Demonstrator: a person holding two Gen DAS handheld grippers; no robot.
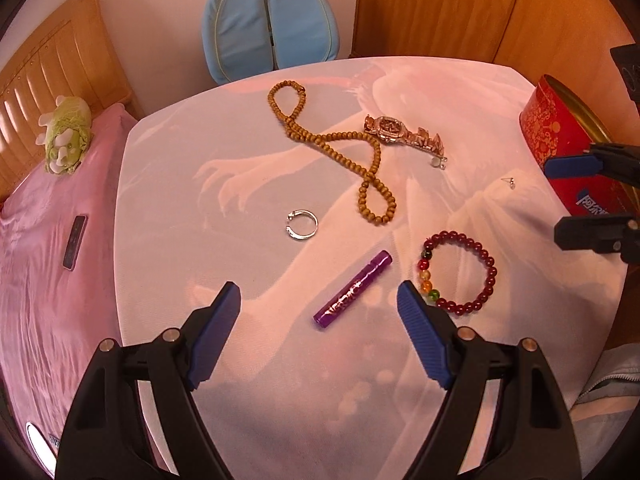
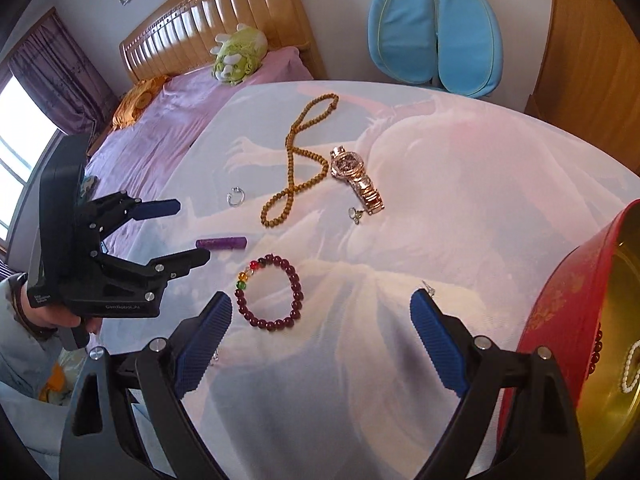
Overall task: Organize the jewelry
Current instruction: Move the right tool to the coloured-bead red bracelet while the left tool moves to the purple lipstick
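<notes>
Both hand-held grippers, left and right, hover wide open and empty above the bench, apparently approaching purple tube and red bead bracelet for transfer into the red tin.

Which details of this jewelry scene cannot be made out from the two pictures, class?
- Red tin, right wrist view: the frame edge cuts it off, so its full contents stay hidden.
- Small metal piece, left wrist view: too small to identify.
- Purple tube, right wrist view: the left tool hides one end.
</notes>
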